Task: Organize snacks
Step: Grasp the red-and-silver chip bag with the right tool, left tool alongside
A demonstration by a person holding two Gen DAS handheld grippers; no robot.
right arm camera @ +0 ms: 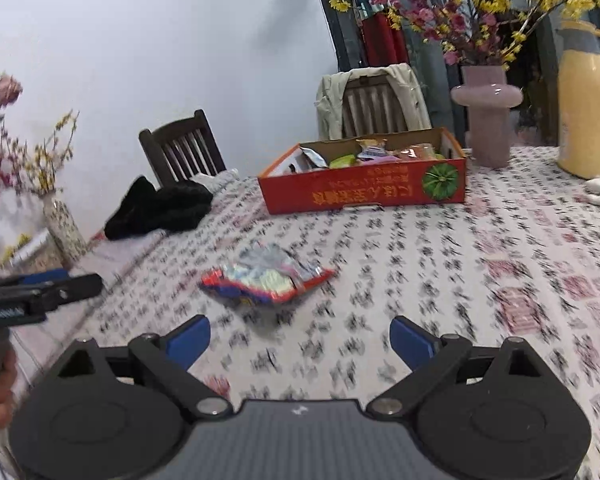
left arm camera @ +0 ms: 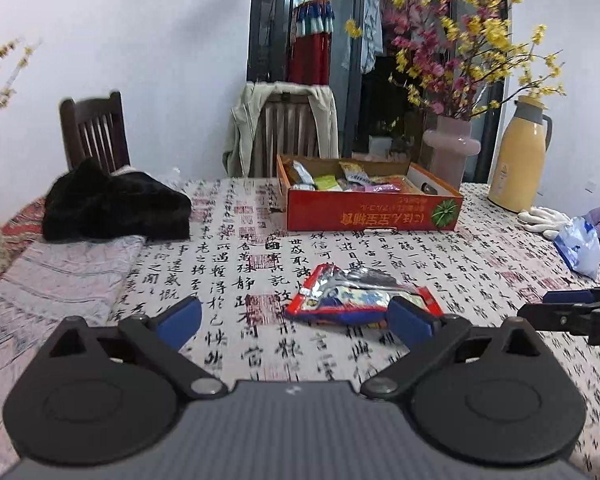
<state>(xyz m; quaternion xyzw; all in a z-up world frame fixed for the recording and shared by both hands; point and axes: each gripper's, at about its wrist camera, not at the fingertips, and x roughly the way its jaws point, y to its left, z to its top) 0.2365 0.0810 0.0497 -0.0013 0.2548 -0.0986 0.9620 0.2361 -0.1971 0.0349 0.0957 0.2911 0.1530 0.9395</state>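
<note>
A crinkled foil snack packet lies on the calligraphy-print tablecloth, before the red cardboard box of snacks.

A crumpled snack packet lies flat on the tablecloth, alone in the open middle of the table. Its wrapper is shiny silver foil with a red border and blue and yellow print, the top face wrinkled and puffed. Well behind it stands an open red cardboard box with yellow characters, printed upside down, and a green round emblem on its front wall. Inside the box lie several small packets in silver, green, yellow and pink, loosely heaped; the individual labels are too small to read
</note>
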